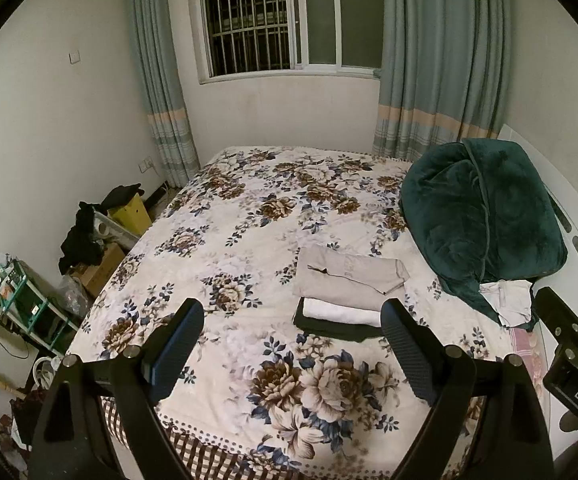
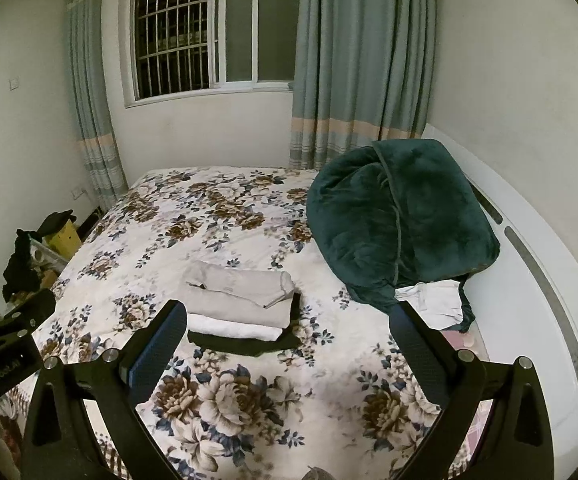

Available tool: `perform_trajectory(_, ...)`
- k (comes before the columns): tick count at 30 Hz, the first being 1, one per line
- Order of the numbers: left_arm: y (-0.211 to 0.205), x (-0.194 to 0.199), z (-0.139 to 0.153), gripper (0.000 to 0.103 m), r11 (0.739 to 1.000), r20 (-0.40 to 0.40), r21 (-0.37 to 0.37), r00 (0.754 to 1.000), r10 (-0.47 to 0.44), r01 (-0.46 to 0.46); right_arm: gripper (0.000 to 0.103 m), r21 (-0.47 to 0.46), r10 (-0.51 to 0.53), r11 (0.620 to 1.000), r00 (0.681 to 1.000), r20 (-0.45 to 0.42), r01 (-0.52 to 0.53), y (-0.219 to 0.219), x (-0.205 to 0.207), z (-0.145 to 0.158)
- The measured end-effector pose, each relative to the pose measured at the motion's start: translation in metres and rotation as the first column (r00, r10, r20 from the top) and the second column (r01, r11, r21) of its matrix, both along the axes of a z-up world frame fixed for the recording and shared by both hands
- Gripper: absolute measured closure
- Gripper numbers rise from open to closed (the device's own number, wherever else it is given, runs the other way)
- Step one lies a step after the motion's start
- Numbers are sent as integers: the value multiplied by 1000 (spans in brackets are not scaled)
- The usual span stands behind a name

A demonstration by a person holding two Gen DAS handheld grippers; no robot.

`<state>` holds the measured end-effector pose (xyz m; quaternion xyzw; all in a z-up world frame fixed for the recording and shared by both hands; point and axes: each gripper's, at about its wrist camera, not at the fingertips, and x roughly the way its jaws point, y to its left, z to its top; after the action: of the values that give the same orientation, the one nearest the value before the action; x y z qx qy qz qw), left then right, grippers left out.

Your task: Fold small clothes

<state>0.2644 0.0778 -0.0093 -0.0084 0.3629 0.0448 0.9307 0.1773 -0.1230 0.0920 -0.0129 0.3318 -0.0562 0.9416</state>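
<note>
A stack of folded small clothes lies on the floral bedspread (image 1: pixel 249 216): a beige garment (image 1: pixel 345 276) on top, a white one (image 1: pixel 341 314) under it and a dark one (image 1: pixel 329 328) at the bottom. The stack also shows in the right wrist view (image 2: pixel 241 296). An unfolded white garment (image 1: pixel 507 298) (image 2: pixel 435 300) lies partly under the green blanket. My left gripper (image 1: pixel 293 320) is open and empty, held above the bed in front of the stack. My right gripper (image 2: pixel 289 320) is open and empty, also short of the stack.
A bulky dark green blanket (image 1: pixel 481 216) (image 2: pixel 401 216) sits at the bed's right side by the white headboard (image 2: pixel 537 264). Boxes, dark clothes and a small rack (image 1: pixel 29 304) crowd the floor to the left. The window and curtains are behind the bed.
</note>
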Motion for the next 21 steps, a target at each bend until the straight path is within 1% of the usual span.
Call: perform_trajectory(21, -2, -2, -1, 13, 1000, 1, 1, 1000, -1, 1, 0, 14, 16, 1000, 1000, 5, -16, 2, -10, -3)
